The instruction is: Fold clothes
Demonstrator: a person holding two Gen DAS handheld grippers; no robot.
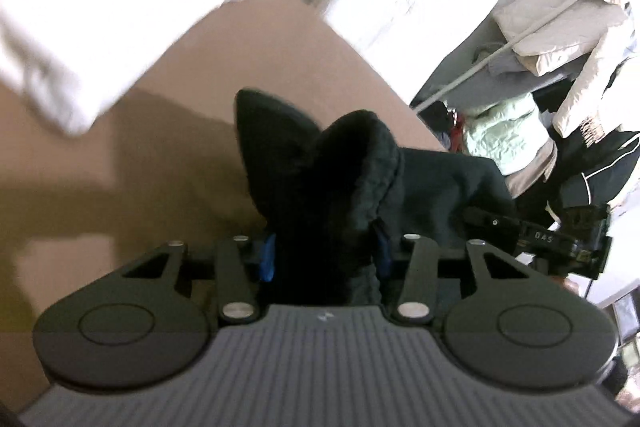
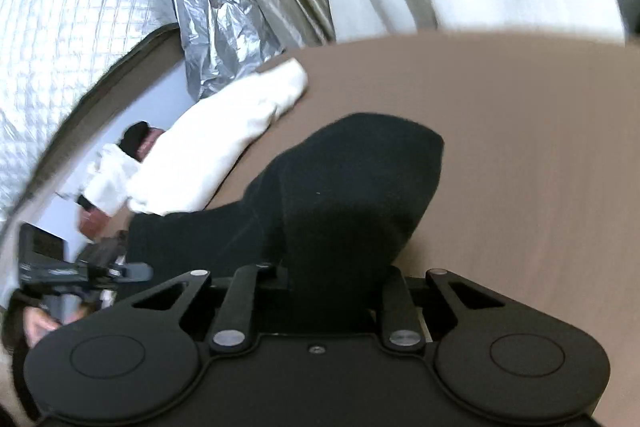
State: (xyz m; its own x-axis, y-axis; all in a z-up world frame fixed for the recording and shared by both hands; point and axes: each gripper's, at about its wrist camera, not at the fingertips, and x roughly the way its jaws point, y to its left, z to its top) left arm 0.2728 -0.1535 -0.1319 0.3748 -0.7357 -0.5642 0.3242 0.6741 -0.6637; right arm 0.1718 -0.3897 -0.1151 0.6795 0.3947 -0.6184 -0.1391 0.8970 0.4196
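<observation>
A black garment (image 1: 320, 171) lies on a brown surface (image 1: 180, 131) and bunches up between my left gripper's (image 1: 326, 251) jaws. The blue pads (image 1: 267, 257) press on it from both sides. In the right wrist view the same black garment (image 2: 352, 187) rises in a fold out of my right gripper (image 2: 340, 267), whose fingertips are buried in the cloth. A stretch of the garment hangs between the two grippers. The right gripper (image 1: 488, 221) shows at the cloth's far right end in the left wrist view. The left gripper (image 2: 120, 269) shows at the lower left of the right wrist view.
A white folded cloth (image 2: 224, 147) lies on the brown surface (image 2: 520, 147) beside the black garment. White bedding (image 1: 100, 7) hangs at the upper left. Silver foil sheeting (image 2: 216, 27) stands behind. A pile of clothes and jackets (image 1: 560, 67) sits off the right edge.
</observation>
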